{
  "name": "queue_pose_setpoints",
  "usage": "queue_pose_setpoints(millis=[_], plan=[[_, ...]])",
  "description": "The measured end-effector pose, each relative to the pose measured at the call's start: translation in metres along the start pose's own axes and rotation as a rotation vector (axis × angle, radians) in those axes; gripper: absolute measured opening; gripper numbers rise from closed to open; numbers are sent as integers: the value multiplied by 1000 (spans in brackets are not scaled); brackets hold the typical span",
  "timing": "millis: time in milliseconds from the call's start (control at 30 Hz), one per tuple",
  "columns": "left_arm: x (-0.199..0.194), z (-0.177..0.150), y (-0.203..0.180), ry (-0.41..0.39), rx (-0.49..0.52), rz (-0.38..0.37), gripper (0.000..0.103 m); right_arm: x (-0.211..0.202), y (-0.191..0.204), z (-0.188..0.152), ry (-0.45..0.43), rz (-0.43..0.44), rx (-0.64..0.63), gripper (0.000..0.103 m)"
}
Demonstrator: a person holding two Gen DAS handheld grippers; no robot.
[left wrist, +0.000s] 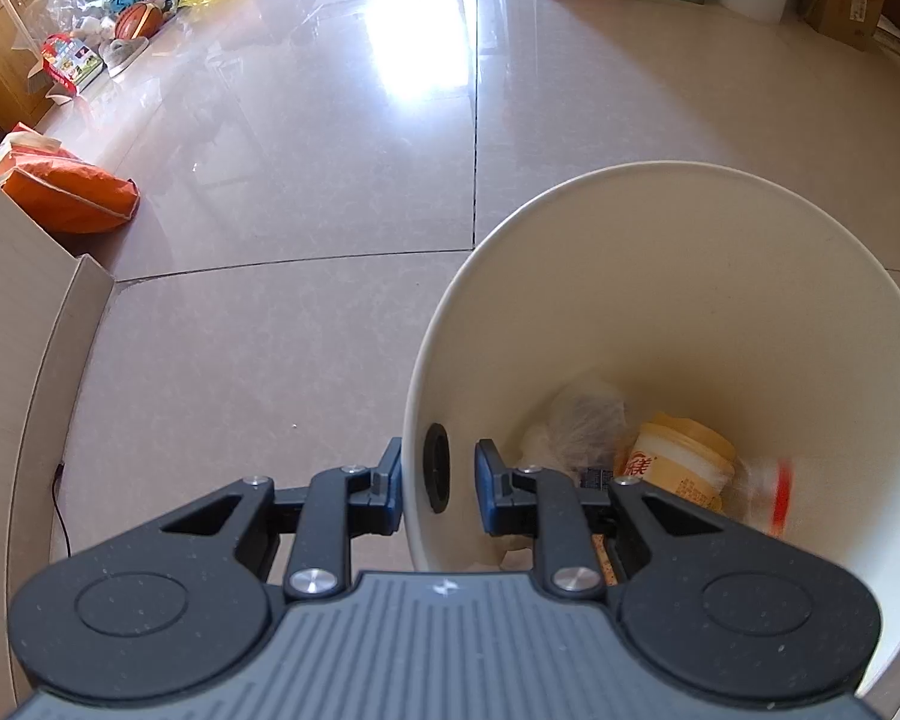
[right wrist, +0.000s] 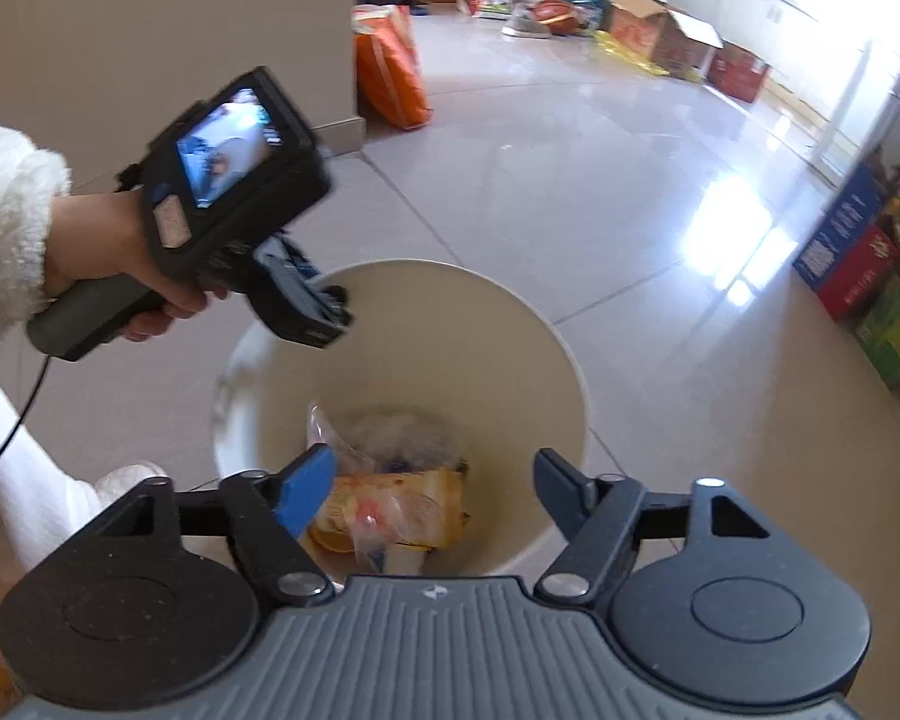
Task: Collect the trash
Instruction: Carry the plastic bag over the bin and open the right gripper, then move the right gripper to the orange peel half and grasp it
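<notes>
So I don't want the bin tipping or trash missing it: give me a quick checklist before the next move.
1. Left gripper clamped on the bin rim, one finger inside, one outside: ok.
2. Right gripper open, nothing between its fingers: ok.
3. Right gripper above the bin mouth: ok.
4. Trash inside the bin, yellow cup and clear wrapper: ok.
5. Bin standing flat on the floor: cannot tell.
6. More trash left on the floor to collect: cannot tell.

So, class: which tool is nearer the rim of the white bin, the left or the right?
Left. The left tool straddles the white bin rim, one finger on each side of the wall. The right tool hangs open above the bin's mouth, clear of the rim.
</notes>
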State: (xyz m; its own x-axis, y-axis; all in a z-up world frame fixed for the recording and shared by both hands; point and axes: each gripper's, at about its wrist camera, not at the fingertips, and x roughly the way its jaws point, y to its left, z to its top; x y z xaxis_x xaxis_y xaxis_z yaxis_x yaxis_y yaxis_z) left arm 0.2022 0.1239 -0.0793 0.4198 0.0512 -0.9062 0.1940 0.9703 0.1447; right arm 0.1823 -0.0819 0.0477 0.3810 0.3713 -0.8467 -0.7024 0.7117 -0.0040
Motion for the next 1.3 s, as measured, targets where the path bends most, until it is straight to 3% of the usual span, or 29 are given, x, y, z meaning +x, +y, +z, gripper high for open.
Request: queue_pose_setpoints(millis=[167,333,567,767,1033,1300], plan=[[0,0,0,0,2,2,21,0,-15,-22,-32,-55,68,97],[0,-1,1,0,4,2,21,14,-27,-64,-46,-90,135,102],[-1,1,1,4,1,0,21,82,-18,-140,52,-109,219,103],[0,2,-1,7,9,4,21,149,-4,-183,111,-148,299,103],[0,2,0,11,6,-2,21,217,14,-216,124,-227,343,103],[1,1,-2,7,17,3,21,252,0,-221,146,-272,388,103]])
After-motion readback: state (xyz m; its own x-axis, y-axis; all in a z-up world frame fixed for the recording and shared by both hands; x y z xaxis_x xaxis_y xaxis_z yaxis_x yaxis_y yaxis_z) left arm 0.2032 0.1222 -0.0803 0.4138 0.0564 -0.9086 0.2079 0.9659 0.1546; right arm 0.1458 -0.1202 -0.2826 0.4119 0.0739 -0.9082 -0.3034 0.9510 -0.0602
